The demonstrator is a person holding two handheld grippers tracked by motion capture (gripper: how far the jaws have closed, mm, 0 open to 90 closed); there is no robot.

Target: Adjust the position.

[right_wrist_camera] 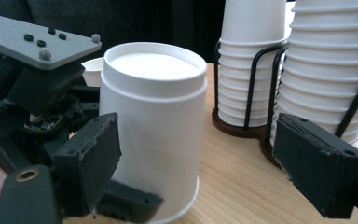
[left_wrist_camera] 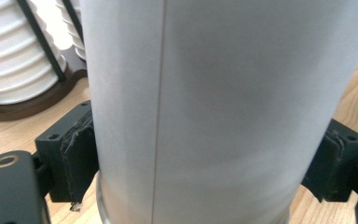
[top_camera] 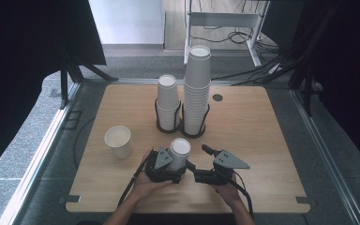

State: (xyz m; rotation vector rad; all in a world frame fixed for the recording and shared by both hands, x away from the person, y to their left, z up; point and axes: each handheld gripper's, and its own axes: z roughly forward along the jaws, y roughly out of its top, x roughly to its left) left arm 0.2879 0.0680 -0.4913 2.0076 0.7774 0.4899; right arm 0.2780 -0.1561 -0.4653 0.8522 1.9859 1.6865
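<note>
Upturned cup, bare table edge near

Both hand-held grippers, the left gripper and right gripper, are black, each topped by a grey three-cornered plate with dark screws. Black cables trail back. Their blocky fingers carry worn pads. Forearms are bare.

Two loose white paper cups: an upside-down cup at lower centre and an upright cup at centre left. Two stacks of upside-down cups, a short stack and a tall stack, each in one of two black wire holders. Two tongs, side by side at the bottom.
</note>
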